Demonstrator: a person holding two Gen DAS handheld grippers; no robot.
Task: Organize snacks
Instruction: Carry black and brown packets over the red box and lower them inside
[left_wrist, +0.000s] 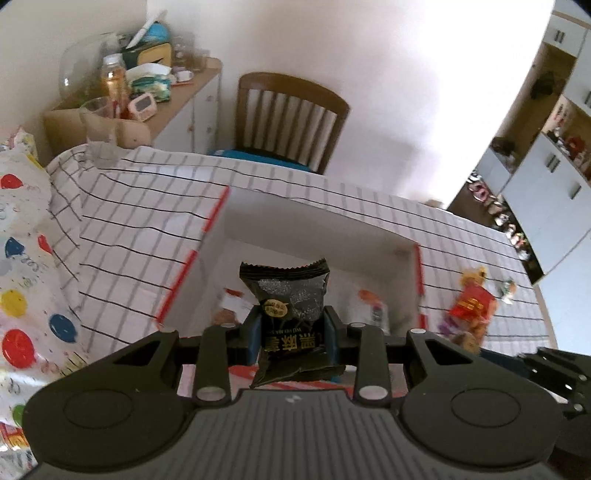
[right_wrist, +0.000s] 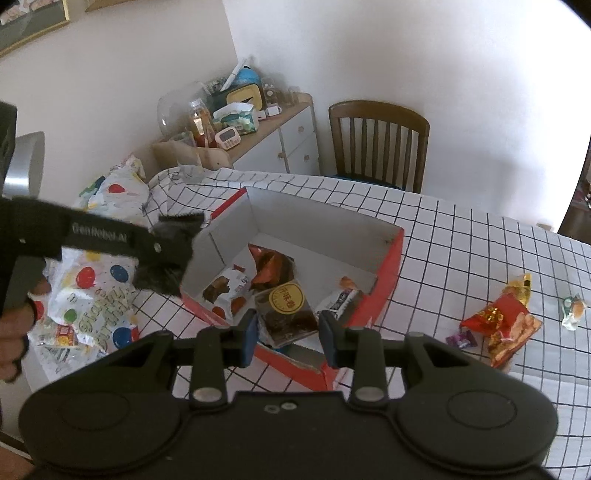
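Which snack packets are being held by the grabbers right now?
Two: the black packet in the left gripper, and the brown packet with a yellow circle in the right gripper. Others lie loose.

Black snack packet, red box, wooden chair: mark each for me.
Black snack packet (left_wrist: 291, 295), left wrist view, front of the wrapper.
Red box (right_wrist: 388, 273), right wrist view, right outer wall.
Wooden chair (right_wrist: 376, 136), right wrist view, slatted backrest.

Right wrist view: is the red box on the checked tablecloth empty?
No: the red box already holds several snack packets, among them an orange-brown packet near its middle.
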